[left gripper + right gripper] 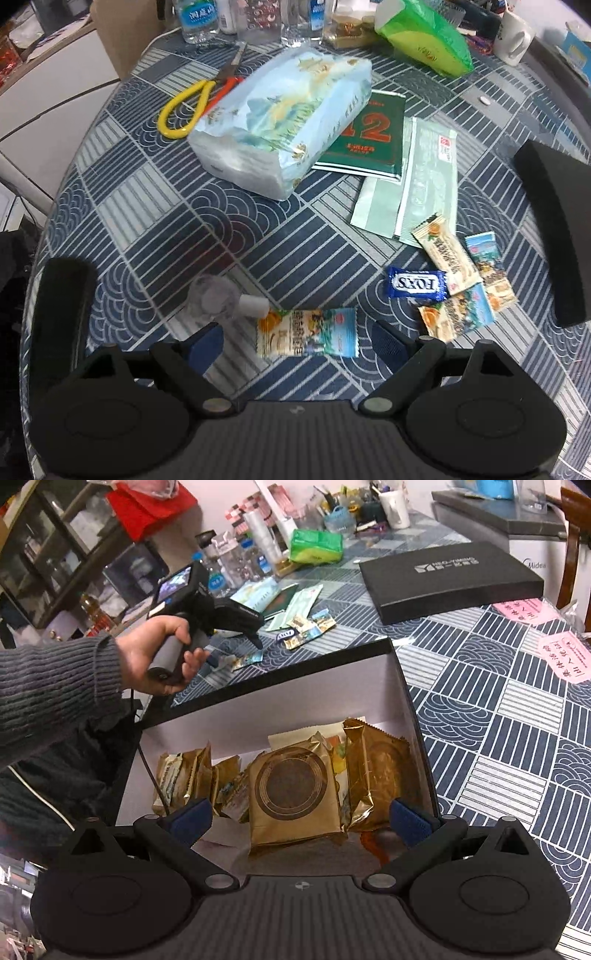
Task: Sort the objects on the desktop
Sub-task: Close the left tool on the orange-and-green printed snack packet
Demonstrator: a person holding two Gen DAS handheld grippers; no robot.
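Note:
My left gripper is open just above a snack packet that lies between its blue fingertips on the patterned tablecloth. A small clear bottle lies by the left fingertip. More snack packets and a blue FOX'S candy lie to the right. My right gripper hangs open over an open black box that holds gold-wrapped packets; nothing sits between its fingers. In the right wrist view a hand holds the left gripper over the candies.
A tissue pack, a green booklet, pale sachets and yellow-handled scissors lie farther back. Bottles, a green bag and a mug line the far edge. The box lid lies to the right.

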